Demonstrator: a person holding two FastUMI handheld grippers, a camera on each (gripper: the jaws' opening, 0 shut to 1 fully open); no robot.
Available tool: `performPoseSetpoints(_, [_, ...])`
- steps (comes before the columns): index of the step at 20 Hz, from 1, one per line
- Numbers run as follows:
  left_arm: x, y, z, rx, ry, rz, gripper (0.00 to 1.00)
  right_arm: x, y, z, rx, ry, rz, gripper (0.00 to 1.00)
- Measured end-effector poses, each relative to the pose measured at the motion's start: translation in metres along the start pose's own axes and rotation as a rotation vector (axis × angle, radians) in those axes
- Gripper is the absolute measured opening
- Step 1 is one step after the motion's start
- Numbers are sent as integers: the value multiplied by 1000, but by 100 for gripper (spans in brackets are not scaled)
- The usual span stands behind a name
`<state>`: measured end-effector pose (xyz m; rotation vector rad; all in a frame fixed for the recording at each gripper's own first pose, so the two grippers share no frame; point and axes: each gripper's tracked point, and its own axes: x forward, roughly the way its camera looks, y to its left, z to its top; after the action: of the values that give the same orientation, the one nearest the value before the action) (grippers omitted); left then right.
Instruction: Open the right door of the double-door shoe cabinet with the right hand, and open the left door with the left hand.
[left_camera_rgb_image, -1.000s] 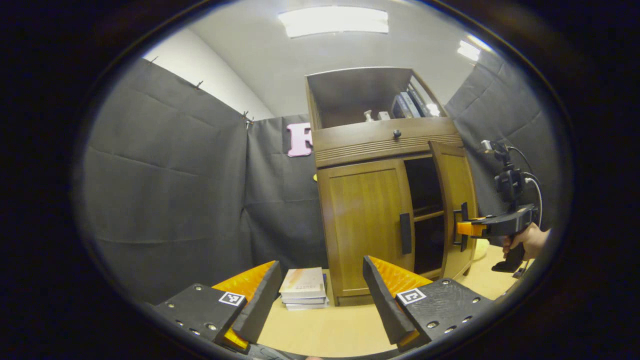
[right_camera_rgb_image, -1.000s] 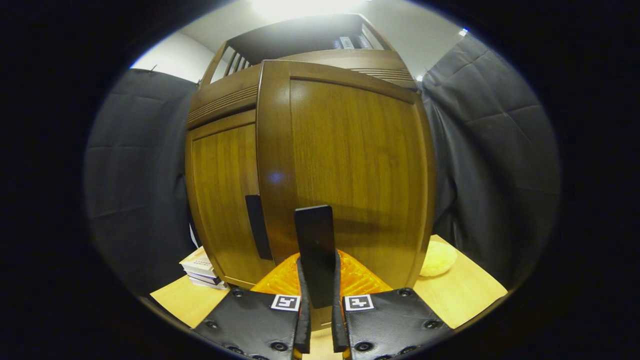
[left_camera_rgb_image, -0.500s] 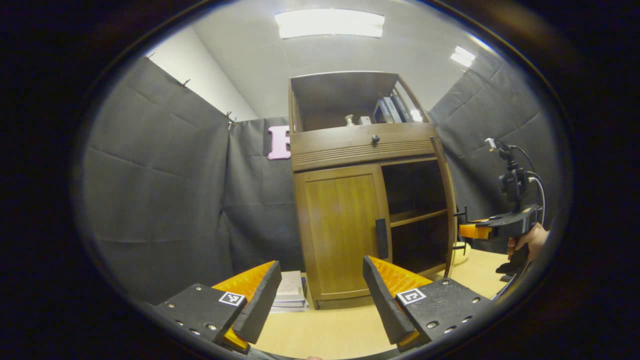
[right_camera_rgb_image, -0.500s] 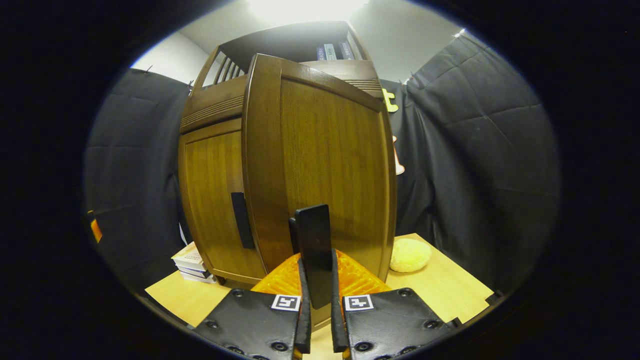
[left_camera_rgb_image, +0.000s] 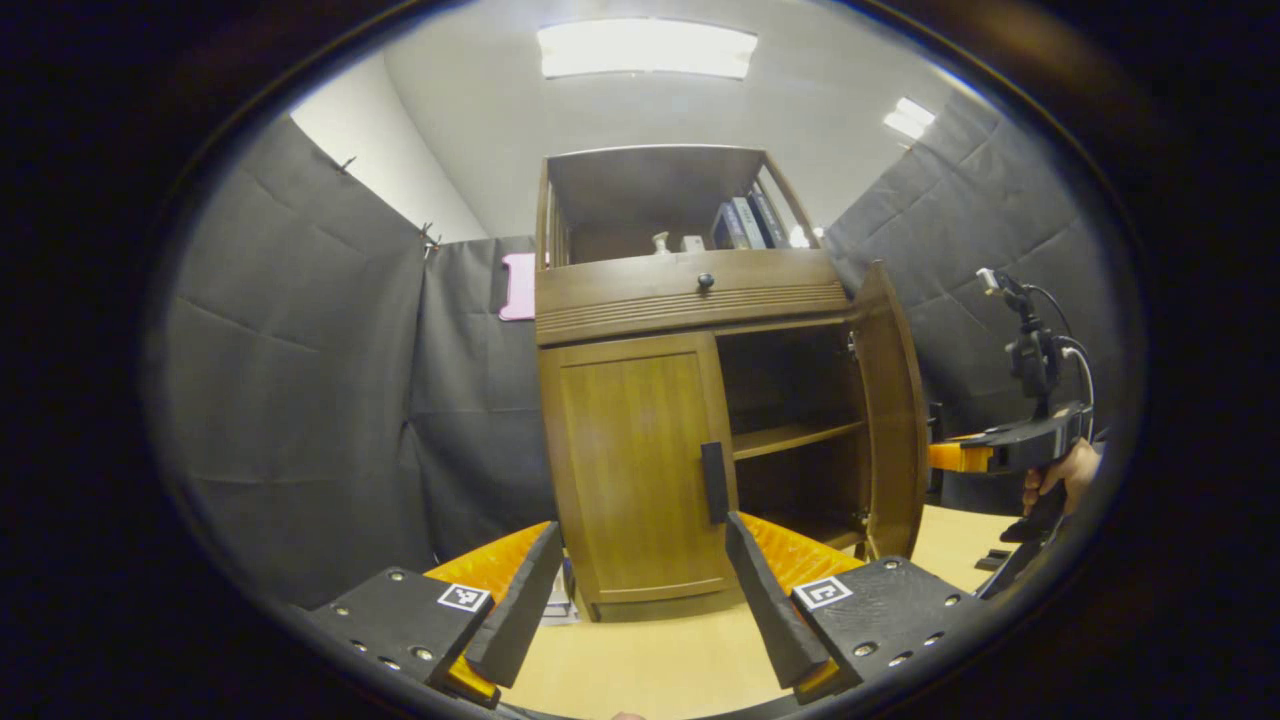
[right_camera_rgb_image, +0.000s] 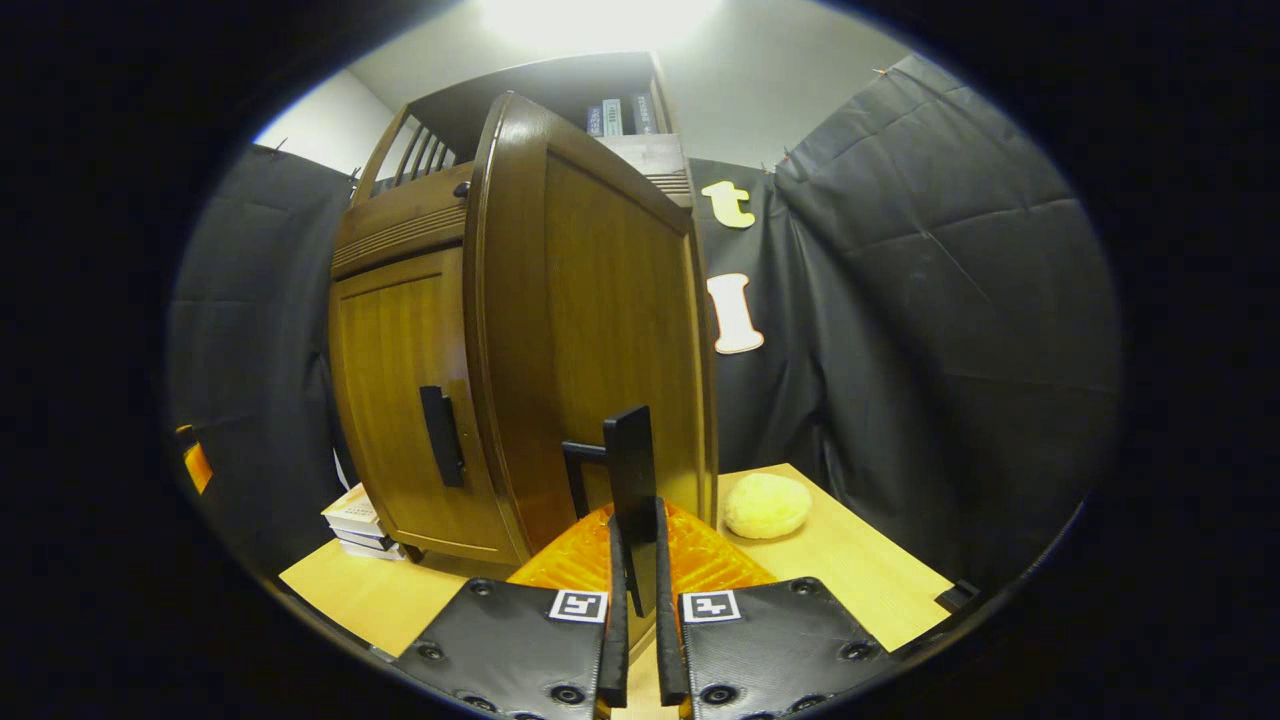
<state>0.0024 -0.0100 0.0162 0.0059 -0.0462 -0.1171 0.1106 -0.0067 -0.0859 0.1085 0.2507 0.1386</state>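
The wooden shoe cabinet (left_camera_rgb_image: 690, 300) stands on a table. Its left door (left_camera_rgb_image: 640, 470) is closed, with a dark vertical handle (left_camera_rgb_image: 714, 483). My left gripper (left_camera_rgb_image: 640, 600) is open, a short way in front of that door and touching nothing. The right door (right_camera_rgb_image: 590, 330) stands swung out wide, baring dark inner shelves (left_camera_rgb_image: 790, 437). My right gripper (right_camera_rgb_image: 640, 610) is shut on the right door's handle (right_camera_rgb_image: 632, 470). In the left gripper view the right gripper (left_camera_rgb_image: 955, 457) and the hand (left_camera_rgb_image: 1060, 480) holding it sit behind the open door's edge (left_camera_rgb_image: 890, 400).
A stack of books (right_camera_rgb_image: 355, 520) lies on the wooden table (right_camera_rgb_image: 860, 580) left of the cabinet. A yellow round object (right_camera_rgb_image: 766, 505) rests to its right. An open top shelf holds books (left_camera_rgb_image: 745, 222) above a drawer with a knob (left_camera_rgb_image: 706, 281). Black cloth walls enclose the booth.
The right door has swung from partly open to wide open, drawn by my right gripper. In the left gripper view the cabinet has slid leftward, bringing the left door's handle between my fingers' lines.
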Motion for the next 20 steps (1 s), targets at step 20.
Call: performPoseSetpoints(20, [33,-28,-12,-14,4,-123,96,-28,-102,11,-51,-12,-177,0])
